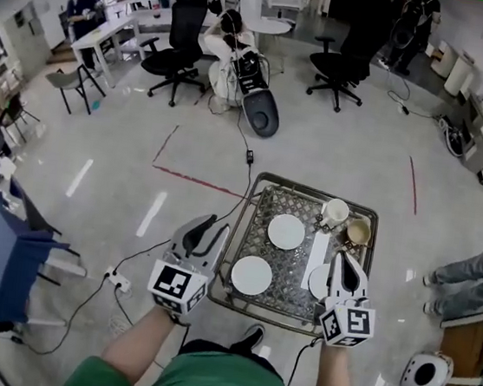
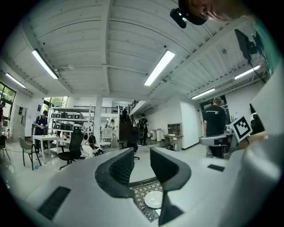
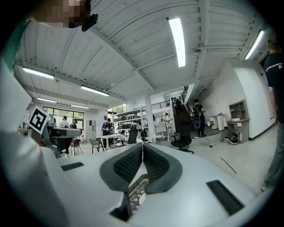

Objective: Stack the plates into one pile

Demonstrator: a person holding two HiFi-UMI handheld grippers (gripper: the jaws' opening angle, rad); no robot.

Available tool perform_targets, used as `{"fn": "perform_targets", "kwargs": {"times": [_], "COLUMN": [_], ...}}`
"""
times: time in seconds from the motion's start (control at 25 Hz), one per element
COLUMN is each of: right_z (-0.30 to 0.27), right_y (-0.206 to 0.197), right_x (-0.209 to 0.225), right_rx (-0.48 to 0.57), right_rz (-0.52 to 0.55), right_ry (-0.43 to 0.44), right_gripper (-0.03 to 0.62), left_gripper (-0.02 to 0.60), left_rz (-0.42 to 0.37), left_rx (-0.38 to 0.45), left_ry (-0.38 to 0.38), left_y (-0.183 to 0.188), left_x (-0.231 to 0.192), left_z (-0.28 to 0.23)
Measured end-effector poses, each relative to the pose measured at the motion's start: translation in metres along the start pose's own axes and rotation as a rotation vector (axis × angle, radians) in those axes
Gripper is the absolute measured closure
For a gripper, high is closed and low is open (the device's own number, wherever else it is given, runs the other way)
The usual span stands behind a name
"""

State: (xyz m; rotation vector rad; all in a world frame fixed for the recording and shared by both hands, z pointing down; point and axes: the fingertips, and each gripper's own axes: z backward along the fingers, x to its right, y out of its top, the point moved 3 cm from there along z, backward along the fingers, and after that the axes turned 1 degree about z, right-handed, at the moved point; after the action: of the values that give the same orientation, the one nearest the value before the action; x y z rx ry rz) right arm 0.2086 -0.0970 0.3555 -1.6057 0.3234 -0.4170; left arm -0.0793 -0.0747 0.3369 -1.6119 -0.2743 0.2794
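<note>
Holding left gripper level over the desk's left edge, with fingers apart and nothing between, only a plate on the mesh top showing below the gap. Holding right gripper above the near right corner, with fingers pressed together and empty. Counting three plates on the desk, none stacked: far plate near the middle, near plate toward the front left, third plate at the front right, partly hidden under right gripper. Noting a white strip between far plate and third plate, plus white cup and tan cup side by side at the far right corner.
</note>
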Motion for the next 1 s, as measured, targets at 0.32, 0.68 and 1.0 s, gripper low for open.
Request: {"fn": "perform_targets", "kwargs": {"times": [0.32, 0.68, 1.0], "right_z": [-0.026, -0.064, -0.096], "right_y": [-0.027, -0.064, -0.132], "right_x": [0.04, 0.05, 0.053], "right_rx": [-0.062, -0.153, -0.287], "right_rz": [-0.043, -0.141, -0.249], "right_ry": [-0.002, -0.051, -0.089], "right_gripper": [0.569, 0.569, 0.568], "left_gripper": [0.457, 0.456, 0.457], "left_rz": [0.007, 0.02, -0.001], "left_rx": [-0.074, -0.195, -0.278], "left_ry": [0.026, -0.009, -0.041], "left_y": [-0.021, -0.071, -0.111], "left_x": [0.007, -0.022, -0.05], "left_z": [-0.04, -0.08, -0.101]}}
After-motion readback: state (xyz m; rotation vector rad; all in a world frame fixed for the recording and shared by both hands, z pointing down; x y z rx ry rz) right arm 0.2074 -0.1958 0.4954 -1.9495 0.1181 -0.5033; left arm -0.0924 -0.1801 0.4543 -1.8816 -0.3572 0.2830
